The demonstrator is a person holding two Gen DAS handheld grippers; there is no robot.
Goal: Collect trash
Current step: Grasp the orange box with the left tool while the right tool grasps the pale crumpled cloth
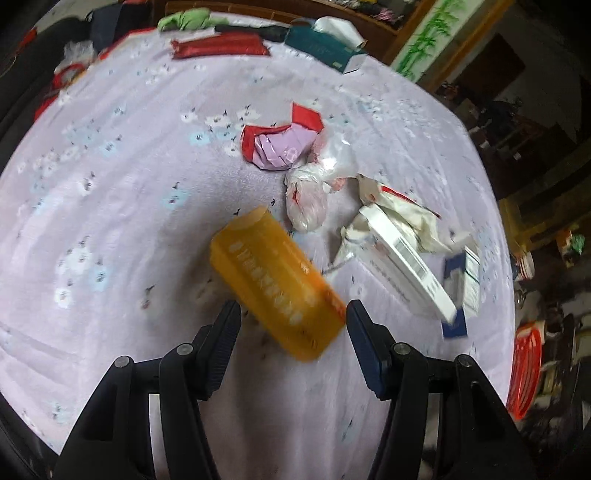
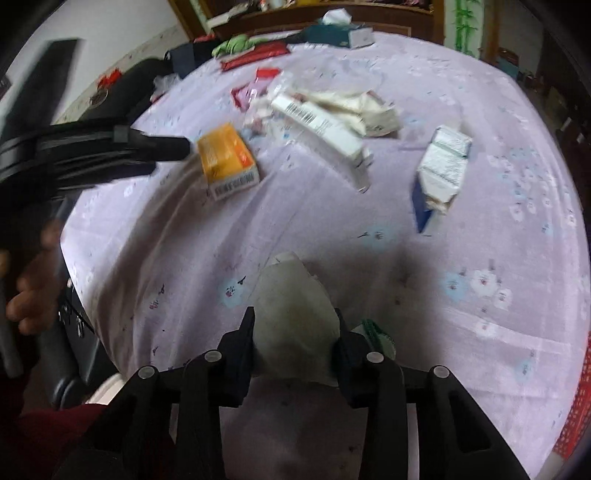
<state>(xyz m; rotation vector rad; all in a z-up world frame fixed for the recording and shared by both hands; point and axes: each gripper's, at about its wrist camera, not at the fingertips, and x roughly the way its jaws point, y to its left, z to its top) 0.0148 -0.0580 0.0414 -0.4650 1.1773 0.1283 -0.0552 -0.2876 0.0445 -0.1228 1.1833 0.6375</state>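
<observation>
An orange box (image 1: 277,284) lies on the lilac flowered cloth, its near end between the open fingers of my left gripper (image 1: 291,314). The box also shows in the right wrist view (image 2: 227,160), with the left gripper's dark fingers (image 2: 162,147) beside it. My right gripper (image 2: 293,325) is shut on a crumpled whitish paper wad (image 2: 295,306). More trash lies beyond: a long white box (image 1: 402,258), a blue-and-white carton (image 2: 439,173), crumpled white wrappers (image 1: 402,210), a knotted clear bag (image 1: 308,195), and a red-and-pink wrapper (image 1: 284,140).
A teal tissue box (image 1: 325,46), a red packet (image 1: 218,46) and green cloth (image 1: 184,20) lie at the far edge of the cloth (image 1: 110,184). A red basket (image 1: 524,373) stands off the right side. A black chair (image 2: 70,332) and a hand (image 2: 29,291) are at the left.
</observation>
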